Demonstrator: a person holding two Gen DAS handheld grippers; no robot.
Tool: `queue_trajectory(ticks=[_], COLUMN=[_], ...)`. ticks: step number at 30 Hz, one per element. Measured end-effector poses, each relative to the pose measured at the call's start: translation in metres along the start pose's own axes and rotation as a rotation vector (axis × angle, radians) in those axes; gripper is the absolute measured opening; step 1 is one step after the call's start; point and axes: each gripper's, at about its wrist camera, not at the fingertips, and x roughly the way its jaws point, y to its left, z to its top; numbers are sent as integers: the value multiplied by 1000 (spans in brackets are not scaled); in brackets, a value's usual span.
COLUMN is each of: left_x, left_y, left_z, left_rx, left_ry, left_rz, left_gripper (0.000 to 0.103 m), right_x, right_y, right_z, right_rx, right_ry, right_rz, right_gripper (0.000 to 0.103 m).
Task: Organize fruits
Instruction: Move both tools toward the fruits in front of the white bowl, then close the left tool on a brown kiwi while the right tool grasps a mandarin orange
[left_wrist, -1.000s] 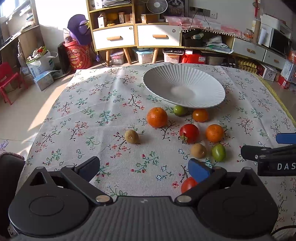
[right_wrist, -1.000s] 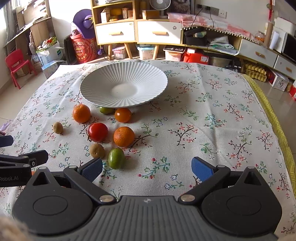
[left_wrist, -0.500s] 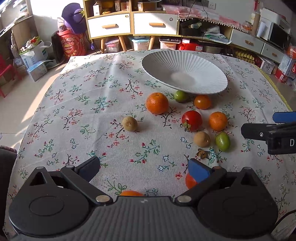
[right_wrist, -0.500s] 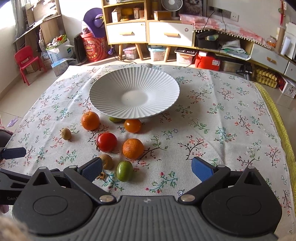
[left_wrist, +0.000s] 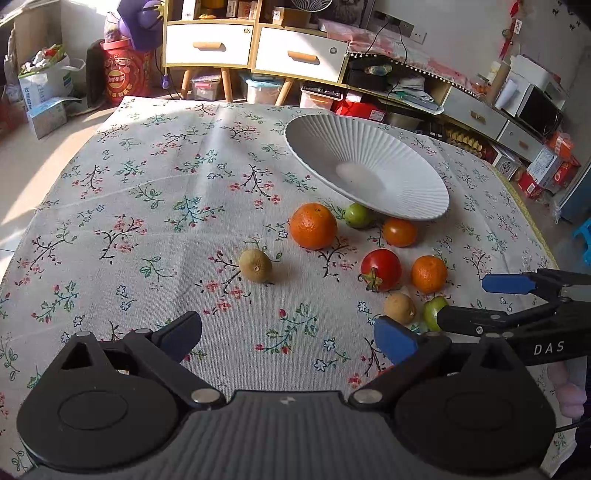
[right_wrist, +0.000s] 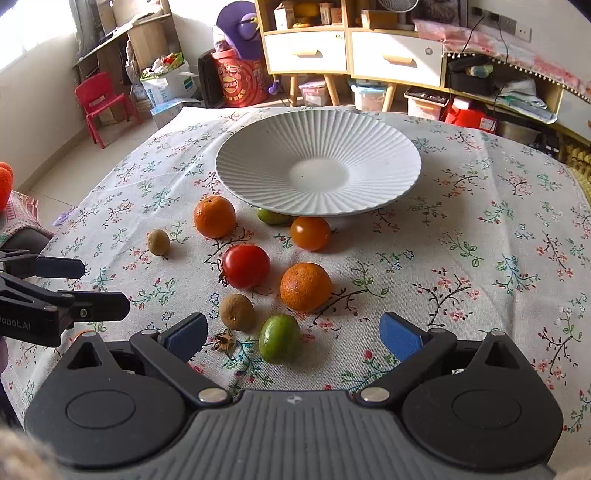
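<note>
An empty white ribbed plate (right_wrist: 318, 170) sits at the back of the floral tablecloth; it also shows in the left wrist view (left_wrist: 369, 168). In front of it lie several fruits: an orange (right_wrist: 214, 216), a red tomato (right_wrist: 246, 266), a second orange (right_wrist: 305, 287), an orange tomato (right_wrist: 310, 233), a green fruit (right_wrist: 279, 338), a brown kiwi (right_wrist: 236, 311) and a lone kiwi (left_wrist: 255, 265). My right gripper (right_wrist: 293, 336) is open, low over the green fruit. My left gripper (left_wrist: 288, 336) is open and empty, short of the lone kiwi.
The floral tablecloth (left_wrist: 155, 192) covers the whole table. A dried calyx (right_wrist: 223, 341) lies beside the brown kiwi. Cabinets, boxes and a red chair (right_wrist: 99, 103) stand on the floor beyond the far edge. The right gripper shows at the right of the left wrist view (left_wrist: 517, 306).
Both grippers have moved forward and lower toward the fruit. The right gripper now has the green fruit between its open fingers' line. Nothing has been picked up.
</note>
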Motion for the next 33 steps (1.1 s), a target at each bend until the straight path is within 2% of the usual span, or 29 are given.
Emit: queue_trajectory(ticks=[1,6,11,18,25,33], left_x=[0,11,24,32,37,41], left_y=[2,12,17,21,26,25], left_z=[1,2,6,4,3,5], left_rx=[-9,-51,-73,-82,-105,-116], left_ry=[-29,-62,-104,-89,-58,-57], left_rz=[-16,-58,-71,-56,-59,-36], left_gripper=[92,81,68,49,29,14], right_x=[2,8,13,10,18,22], right_y=[-2,-10,-18,-27,-31,-37], right_z=[1,0,-8,-8,-3,-1], right_rx=[5,9,10,10,26,39], right_ry=[2,-37,-65,-106,-104,-104], right_rz=[12,59,99,146,169,177], right_gripper=[96,89,74,65,58,43])
